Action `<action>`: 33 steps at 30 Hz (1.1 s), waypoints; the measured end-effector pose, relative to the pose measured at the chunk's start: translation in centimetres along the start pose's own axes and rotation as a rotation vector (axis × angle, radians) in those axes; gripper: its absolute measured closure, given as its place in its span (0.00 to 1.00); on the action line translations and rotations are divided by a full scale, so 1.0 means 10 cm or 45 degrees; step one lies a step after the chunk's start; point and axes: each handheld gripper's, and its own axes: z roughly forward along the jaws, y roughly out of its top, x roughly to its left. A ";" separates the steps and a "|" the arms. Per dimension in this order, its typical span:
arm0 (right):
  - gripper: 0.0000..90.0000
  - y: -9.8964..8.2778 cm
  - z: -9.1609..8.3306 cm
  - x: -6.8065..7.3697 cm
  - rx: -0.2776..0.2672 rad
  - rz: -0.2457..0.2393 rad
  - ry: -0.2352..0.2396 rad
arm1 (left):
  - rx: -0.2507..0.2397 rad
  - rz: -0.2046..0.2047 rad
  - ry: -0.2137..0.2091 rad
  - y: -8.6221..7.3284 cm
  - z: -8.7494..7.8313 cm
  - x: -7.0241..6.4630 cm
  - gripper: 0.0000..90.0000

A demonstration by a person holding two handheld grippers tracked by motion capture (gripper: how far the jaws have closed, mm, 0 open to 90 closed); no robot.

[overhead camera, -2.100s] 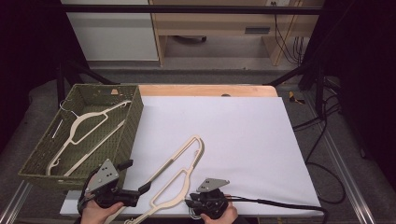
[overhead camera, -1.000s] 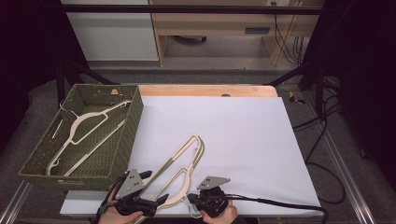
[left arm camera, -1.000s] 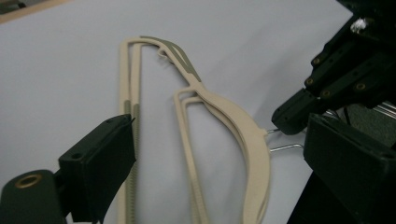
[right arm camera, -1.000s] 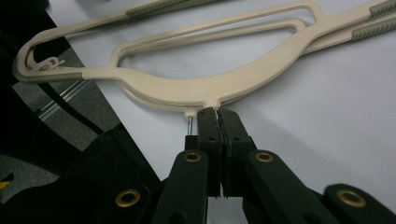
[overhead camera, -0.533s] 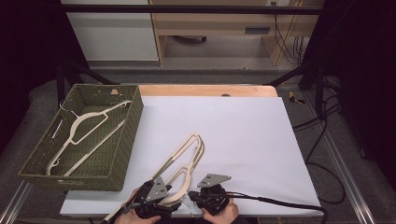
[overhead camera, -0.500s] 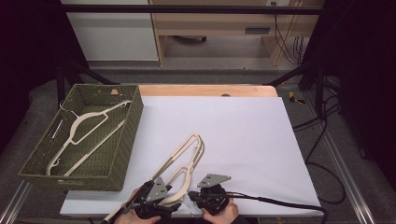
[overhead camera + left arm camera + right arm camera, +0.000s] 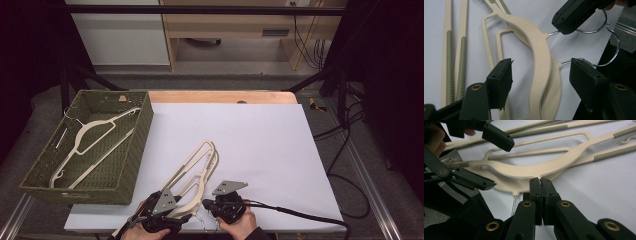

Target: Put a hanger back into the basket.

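The two cream plastic hangers (image 7: 196, 170) lie stacked at the near edge of the white table (image 7: 260, 145), shoulders fanning away toward the far side and their wire hooks (image 7: 610, 51) pointing back at me. They sit almost exactly one on top of the other, which I judge is why I need both tools here: one to pin, one to peel.

My right gripper (image 7: 540, 185) has its jaws pressed fully together on the top hanger's hook, right where the wire leaves the neck (image 7: 537, 173). In the left gripper view that wire runs straight into its black jaw. Gripping at the neck gives me control of the whole hanger without the arms swinging.

My left gripper (image 7: 541, 75) sits just left of it, jaws half open and straddling the curved shoulders of both hangers. They have just been narrowing, yet neither pad touches the plastic. I read this as lining up to grip one hanger so the pair can be parted.

Farther left stands the green wicker basket (image 7: 131, 150), with another cream hanger (image 7: 95, 137) lying inside, which suggests where these are headed.
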 end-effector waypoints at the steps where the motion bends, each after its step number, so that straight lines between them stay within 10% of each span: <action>1: 0.99 0.01 -0.01 0.00 -0.006 -0.002 0.005 | 0.000 -0.001 0.002 0.00 0.00 0.00 0.39; 21: 0.99 0.19 -0.16 0.10 -0.002 -0.031 -0.008 | 0.104 0.043 0.029 0.08 0.09 -0.03 0.78; 33: 0.88 0.27 -0.36 0.12 -0.116 -0.082 -0.002 | 0.079 0.088 0.038 0.11 0.02 -0.04 0.80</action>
